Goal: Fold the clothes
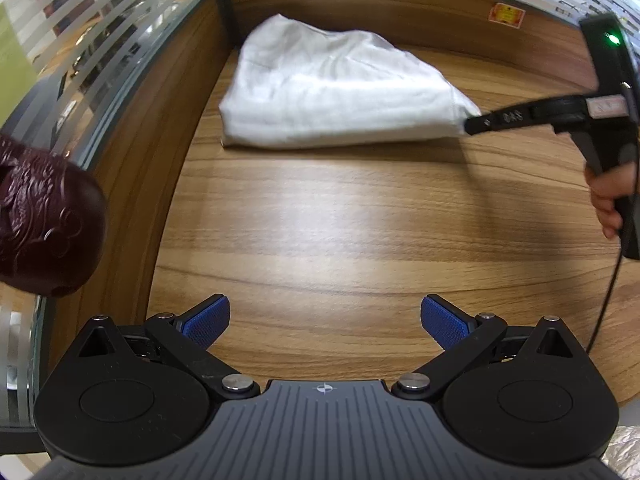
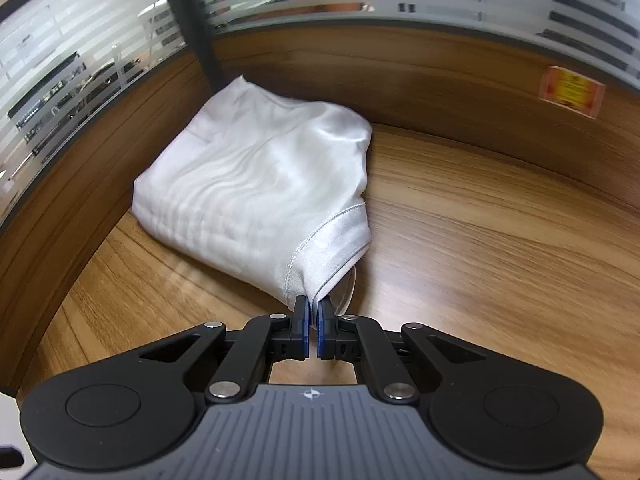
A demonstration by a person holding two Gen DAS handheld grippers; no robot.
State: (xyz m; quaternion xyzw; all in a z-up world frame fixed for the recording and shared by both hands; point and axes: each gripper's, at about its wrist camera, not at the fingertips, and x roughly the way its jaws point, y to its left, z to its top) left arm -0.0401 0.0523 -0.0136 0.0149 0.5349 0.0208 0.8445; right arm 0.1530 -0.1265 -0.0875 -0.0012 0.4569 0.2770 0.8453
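A white garment [image 1: 336, 88] lies folded in the far corner of the wooden desk [image 1: 320, 220]. In the right wrist view the same white garment [image 2: 256, 184] has its near hemmed corner pinched between the blue pads of my right gripper [image 2: 313, 308], which is shut on it. From the left wrist view that right gripper [image 1: 474, 122] reaches in from the right edge, held by a hand [image 1: 604, 196], its tip at the garment's right corner. My left gripper [image 1: 325, 322] hovers over bare desk well short of the garment, jaws wide apart with nothing between them.
Wooden partition walls [image 2: 460, 80] topped with striped frosted glass [image 1: 100, 40] close in the desk at the back and left. A dark red carved object [image 1: 44, 220] sits at the left edge. A cable [image 1: 608, 300] hangs from the right gripper.
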